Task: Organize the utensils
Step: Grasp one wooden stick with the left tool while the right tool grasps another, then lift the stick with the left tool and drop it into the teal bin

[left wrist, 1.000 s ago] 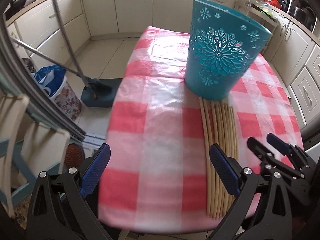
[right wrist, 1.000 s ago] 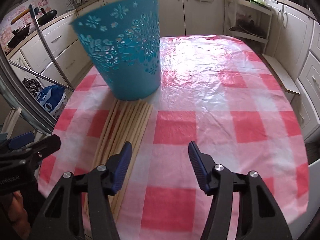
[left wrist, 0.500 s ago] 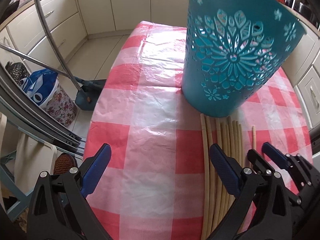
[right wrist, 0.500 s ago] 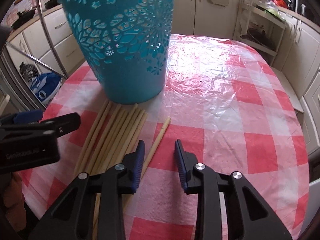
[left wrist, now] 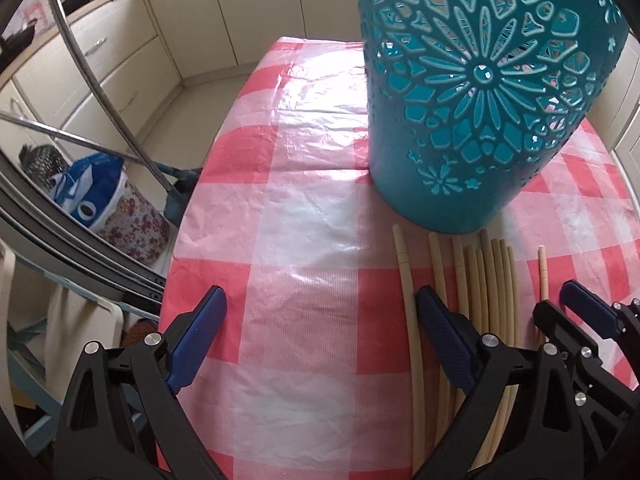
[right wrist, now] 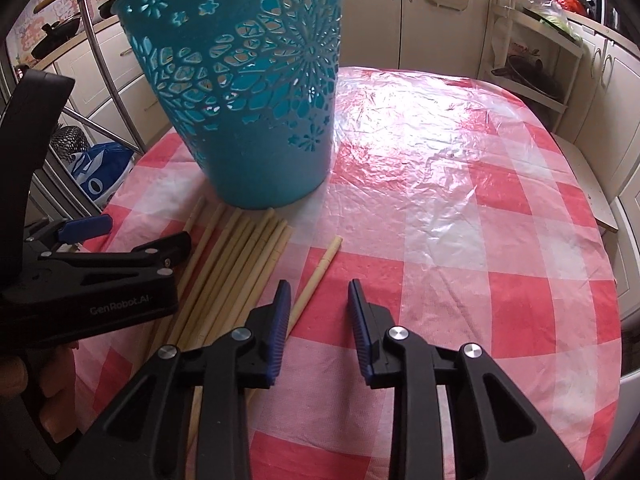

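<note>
My left hand-held gripper (left wrist: 320, 320) hangs over the near left part of the table (left wrist: 304, 208), which wears a red-and-white checked cloth under clear plastic. Its jaws stand wide and are closing slightly, with only bare cloth between them. Just right of its right finger lies the bundle of chopsticks (left wrist: 484, 280), pale sticks side by side, their far ends close to the foot of the teal cut-out basket (left wrist: 472, 92), which stands upright. One separate chopstick (right wrist: 316, 280) lies apart to the right of the bundle, angled toward the basket. My right hand-held gripper (right wrist: 316, 312) is over that stick; its jaws are narrow and closing. The stick passes under the left finger (right wrist: 278, 320) rather than squarely between the pads, and I cannot tell any contact. Further right, the cloth (right wrist: 480, 200) is bare.
</note>
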`<act>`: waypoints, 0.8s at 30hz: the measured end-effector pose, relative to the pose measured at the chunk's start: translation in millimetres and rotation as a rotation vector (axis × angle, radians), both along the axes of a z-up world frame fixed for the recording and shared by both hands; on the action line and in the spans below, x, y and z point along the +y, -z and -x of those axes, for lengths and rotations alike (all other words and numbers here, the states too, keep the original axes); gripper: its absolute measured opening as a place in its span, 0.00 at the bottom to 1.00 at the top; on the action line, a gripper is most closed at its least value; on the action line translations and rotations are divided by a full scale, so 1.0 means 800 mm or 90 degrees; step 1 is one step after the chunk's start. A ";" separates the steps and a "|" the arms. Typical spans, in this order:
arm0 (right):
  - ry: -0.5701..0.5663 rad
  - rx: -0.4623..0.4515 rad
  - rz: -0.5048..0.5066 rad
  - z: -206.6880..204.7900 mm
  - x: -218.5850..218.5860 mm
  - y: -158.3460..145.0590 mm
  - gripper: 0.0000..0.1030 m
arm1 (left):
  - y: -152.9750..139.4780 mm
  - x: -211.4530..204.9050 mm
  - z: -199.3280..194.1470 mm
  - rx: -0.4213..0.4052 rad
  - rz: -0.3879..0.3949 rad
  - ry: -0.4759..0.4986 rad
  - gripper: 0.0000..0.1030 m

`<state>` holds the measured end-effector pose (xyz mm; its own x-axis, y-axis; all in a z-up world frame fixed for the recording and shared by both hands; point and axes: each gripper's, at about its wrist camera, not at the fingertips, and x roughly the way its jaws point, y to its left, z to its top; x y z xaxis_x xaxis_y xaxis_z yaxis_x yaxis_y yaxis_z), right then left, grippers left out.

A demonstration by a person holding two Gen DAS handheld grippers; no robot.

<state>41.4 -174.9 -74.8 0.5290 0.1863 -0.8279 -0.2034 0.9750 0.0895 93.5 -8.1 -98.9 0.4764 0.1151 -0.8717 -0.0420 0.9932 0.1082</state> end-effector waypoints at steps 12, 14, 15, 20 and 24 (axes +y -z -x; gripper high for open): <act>-0.009 0.025 -0.035 -0.007 -0.008 -0.001 0.06 | -0.018 0.004 -0.004 0.021 0.136 0.068 0.04; -0.009 0.028 -0.038 -0.007 -0.008 -0.002 0.06 | -0.033 0.018 0.007 0.016 0.163 0.065 0.04; -0.010 0.028 -0.038 -0.007 -0.008 -0.002 0.06 | -0.044 0.024 0.014 0.009 0.177 0.064 0.04; -0.017 0.025 -0.022 -0.003 -0.006 -0.001 0.06 | -0.152 0.055 0.049 -0.113 0.243 0.068 0.04; -0.013 0.027 -0.027 -0.005 -0.006 0.000 0.06 | -0.245 0.055 0.049 -0.255 0.282 0.084 0.04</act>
<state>45.3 -179.6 -74.9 0.4892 0.2327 -0.8406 -0.2184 0.9657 0.1403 54.0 35.9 97.0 0.7622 -0.2997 -0.5738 0.1321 0.9397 -0.3153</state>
